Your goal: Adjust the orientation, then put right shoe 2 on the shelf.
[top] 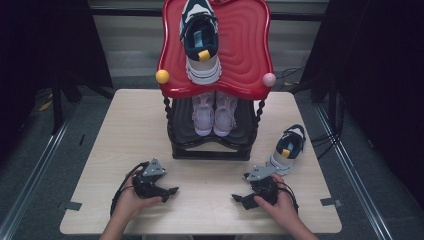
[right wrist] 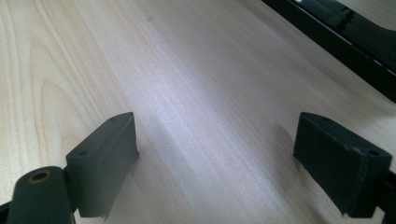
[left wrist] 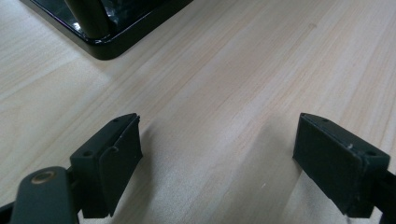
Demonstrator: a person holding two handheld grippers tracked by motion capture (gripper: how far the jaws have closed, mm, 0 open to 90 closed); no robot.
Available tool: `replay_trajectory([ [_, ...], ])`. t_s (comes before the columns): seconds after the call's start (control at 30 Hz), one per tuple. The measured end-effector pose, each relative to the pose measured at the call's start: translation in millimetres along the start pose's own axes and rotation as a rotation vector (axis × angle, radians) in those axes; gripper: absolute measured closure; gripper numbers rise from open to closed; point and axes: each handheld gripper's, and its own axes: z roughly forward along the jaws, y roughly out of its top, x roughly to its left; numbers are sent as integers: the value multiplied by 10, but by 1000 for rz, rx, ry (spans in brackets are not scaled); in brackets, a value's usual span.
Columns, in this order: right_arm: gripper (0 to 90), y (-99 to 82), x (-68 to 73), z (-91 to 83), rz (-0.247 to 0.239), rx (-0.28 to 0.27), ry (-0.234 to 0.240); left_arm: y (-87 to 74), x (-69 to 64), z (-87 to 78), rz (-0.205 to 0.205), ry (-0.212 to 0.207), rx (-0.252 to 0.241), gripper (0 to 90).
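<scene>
A navy and white sneaker (top: 201, 42) lies on the red top shelf (top: 245, 55) of a small shoe rack. Its match (top: 288, 149) stands on the wooden table (top: 135, 130) to the right of the rack. A pale pink pair (top: 214, 114) sits on the black lower shelf. My left gripper (top: 170, 191) rests low over the table's near left side, held by a hand. In the left gripper view it (left wrist: 219, 126) is open over bare wood. My right gripper (top: 237, 198) is near the front right, close to the loose sneaker. In its own view it (right wrist: 215, 121) is open, with nothing between the jaws.
The rack's black base (left wrist: 107, 32) lies ahead and to the left in the left gripper view. The same base (right wrist: 355, 42) crosses the upper right of the right gripper view. A yellow ball (top: 162, 76) and a pink ball (top: 269, 79) cap the red shelf's front corners.
</scene>
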Motion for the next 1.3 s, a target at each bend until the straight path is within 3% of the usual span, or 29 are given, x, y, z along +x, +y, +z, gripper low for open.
replay_trajectory([
  [0.1, 127, 0, -1, 1, -1, -1, 1, -18, -3, 9, -4, -9, -17, 128],
  [0.57, 134, -10, 12, -15, 2, 0, 7, -15, 0, 9, 3, -10, -11, 118],
  [1.07, 193, 91, -80, -203, 24, 90, 54, -17, -4, 9, 2, -8, -11, 115],
  [1.3, 203, 150, -151, -318, -2, 189, 87, -17, -4, 8, 2, -7, -11, 116],
])
